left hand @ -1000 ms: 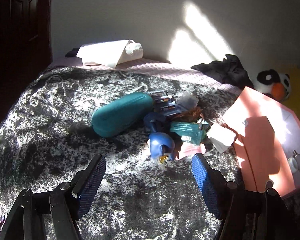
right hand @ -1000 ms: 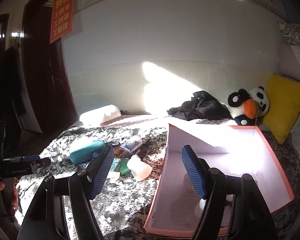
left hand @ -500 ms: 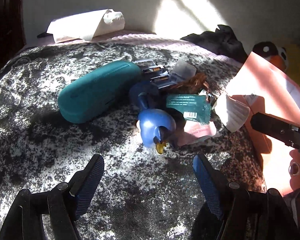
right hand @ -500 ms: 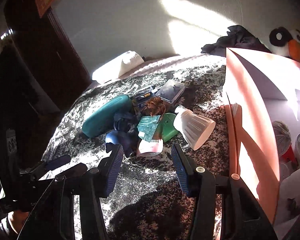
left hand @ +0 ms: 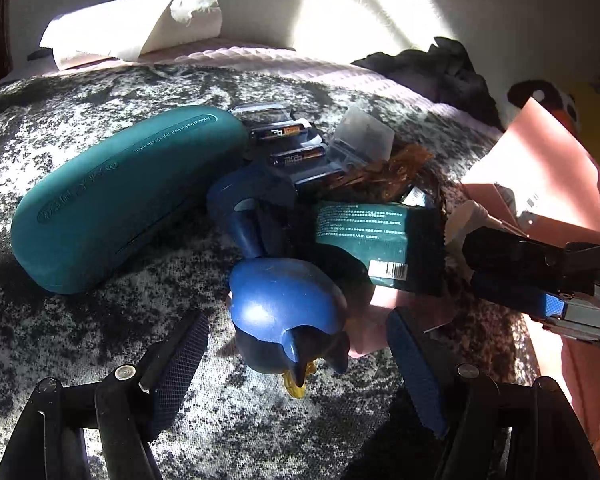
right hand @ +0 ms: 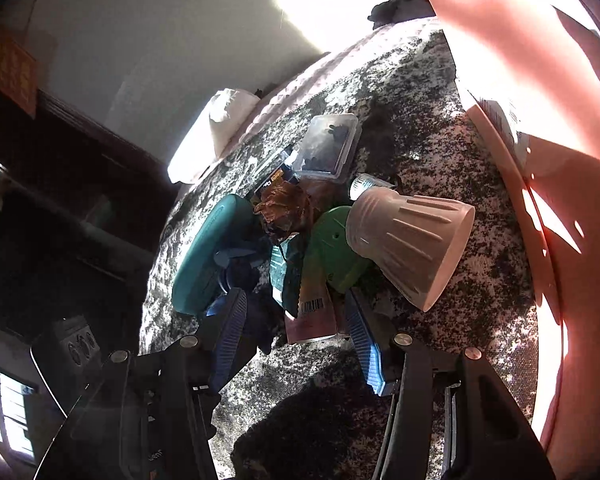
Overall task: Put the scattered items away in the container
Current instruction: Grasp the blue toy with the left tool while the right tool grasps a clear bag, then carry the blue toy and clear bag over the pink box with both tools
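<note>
Between the spread pads of the left gripper (left hand: 296,364) lies a blue toy bird (left hand: 284,312), at the near edge of the heap on the mottled bedspread (left hand: 80,336); the jaws stand wide apart, holding nothing. It looks like hollow moulded plastic or rubber, so probably light, smooth and a little slippery, and the round body is the sensible place to pinch, not the small yellow beak underneath. Touching it on the far side sit a dark green sachet (left hand: 364,240) and a pink packet (right hand: 312,312), both thin and floppy; they would likely need taking by an edge. The right gripper (right hand: 296,332) is also open and empty, its pads straddling that pink packet's end. A ribbed beige cup (right hand: 412,240) lies on its side beside them, stiff and easy to grasp by the rim. Further left rests a teal glasses case (left hand: 116,196), rigid and bulky. The pink box (right hand: 540,80) stands just right of the heap.
</note>
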Motion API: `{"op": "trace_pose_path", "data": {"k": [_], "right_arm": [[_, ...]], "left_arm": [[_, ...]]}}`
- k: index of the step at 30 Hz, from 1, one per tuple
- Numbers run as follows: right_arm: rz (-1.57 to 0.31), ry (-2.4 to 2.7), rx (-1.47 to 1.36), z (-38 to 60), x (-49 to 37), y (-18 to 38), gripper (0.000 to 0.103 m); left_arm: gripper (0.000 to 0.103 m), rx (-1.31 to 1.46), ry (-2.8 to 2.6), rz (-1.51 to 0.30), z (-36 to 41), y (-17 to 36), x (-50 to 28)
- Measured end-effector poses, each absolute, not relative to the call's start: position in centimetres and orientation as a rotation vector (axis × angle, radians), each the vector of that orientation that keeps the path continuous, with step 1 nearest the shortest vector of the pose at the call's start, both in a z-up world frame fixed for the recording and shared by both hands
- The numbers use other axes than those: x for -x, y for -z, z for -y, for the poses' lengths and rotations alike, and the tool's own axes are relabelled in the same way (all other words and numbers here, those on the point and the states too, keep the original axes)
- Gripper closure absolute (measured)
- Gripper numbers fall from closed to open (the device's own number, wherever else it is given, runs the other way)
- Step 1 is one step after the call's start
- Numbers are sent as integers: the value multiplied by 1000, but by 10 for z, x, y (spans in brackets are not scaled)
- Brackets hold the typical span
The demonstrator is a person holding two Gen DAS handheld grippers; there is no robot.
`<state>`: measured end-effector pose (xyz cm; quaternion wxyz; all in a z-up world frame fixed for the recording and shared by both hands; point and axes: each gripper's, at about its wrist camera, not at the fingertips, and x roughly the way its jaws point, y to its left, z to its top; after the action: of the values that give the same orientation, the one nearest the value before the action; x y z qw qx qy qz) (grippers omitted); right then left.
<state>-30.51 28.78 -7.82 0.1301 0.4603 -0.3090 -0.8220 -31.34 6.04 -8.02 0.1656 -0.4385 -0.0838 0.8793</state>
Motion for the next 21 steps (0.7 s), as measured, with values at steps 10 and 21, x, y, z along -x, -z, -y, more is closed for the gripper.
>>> {"op": "trace_pose_path", "data": {"k": [10,21], "right_arm": [[903,2325,-1448,-283,319,111,48],[659,2347,-1425,-254,328,114,75]], "left_arm": [[45,1247,-2513,158,-67,91,320],[46,1267,-2506,195,-55,90,318]]}}
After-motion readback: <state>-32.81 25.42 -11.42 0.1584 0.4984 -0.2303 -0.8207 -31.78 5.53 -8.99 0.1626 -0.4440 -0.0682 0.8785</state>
